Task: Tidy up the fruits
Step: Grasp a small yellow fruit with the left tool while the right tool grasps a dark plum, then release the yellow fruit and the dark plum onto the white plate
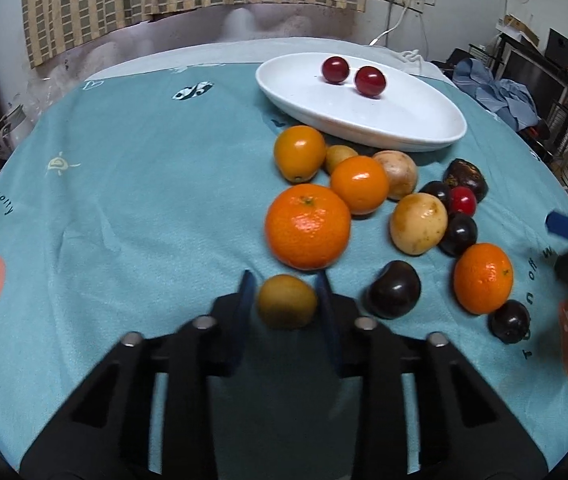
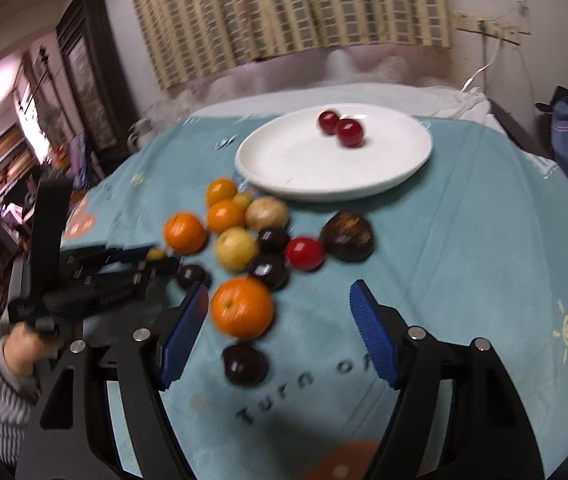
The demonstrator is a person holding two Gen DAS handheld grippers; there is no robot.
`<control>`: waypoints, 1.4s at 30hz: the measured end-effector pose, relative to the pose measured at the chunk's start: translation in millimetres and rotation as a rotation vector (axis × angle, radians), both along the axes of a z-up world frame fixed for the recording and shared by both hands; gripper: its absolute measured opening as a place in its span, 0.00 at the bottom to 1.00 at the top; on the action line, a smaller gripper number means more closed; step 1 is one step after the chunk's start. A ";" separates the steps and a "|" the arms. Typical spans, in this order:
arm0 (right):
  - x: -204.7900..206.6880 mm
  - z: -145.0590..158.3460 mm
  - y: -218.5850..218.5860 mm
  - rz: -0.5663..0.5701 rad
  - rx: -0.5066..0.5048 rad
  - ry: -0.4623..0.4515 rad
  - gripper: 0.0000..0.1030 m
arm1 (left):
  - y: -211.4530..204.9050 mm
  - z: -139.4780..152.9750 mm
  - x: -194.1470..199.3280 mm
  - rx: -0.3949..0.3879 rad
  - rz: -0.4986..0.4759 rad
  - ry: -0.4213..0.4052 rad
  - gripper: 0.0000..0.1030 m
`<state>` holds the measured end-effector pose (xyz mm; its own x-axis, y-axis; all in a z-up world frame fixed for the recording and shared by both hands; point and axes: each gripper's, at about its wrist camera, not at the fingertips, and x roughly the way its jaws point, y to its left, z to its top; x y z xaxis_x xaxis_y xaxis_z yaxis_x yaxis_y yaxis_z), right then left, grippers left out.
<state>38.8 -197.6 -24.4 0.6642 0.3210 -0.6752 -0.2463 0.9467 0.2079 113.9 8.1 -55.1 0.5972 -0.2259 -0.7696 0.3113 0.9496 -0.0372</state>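
Where right tongs hover, blue cloth reads "Turn of"

Dim, warm indoor light from above; glare spots on the oranges and plate. Fisheye bends and darkens the edges. The right wrist view is motion-blurred; soft shadows under fruit.

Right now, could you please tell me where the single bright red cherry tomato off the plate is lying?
In the right wrist view the bright red cherry tomato lies on the teal cloth, right of centre, beside the large dark wrinkled fruit.
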 end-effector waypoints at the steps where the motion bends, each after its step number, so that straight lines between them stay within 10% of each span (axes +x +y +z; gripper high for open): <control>1: -4.2 -3.0 2.9 0.012 -0.011 0.009 0.71 | -0.2 0.0 -0.4 0.000 -0.001 0.000 0.28; 23: -5.9 -36.0 34.5 0.108 -0.132 0.093 0.27 | -0.2 0.1 -3.1 0.002 -0.006 -0.001 0.28; 33: -8.0 -3.0 8.3 0.052 -0.010 0.011 0.25 | -14.1 37.5 -13.5 -0.042 -0.053 -0.082 0.28; 42: 88.0 41.0 -27.3 -0.083 0.021 -0.026 0.26 | -64.8 78.1 59.6 -0.065 -0.087 -0.104 0.28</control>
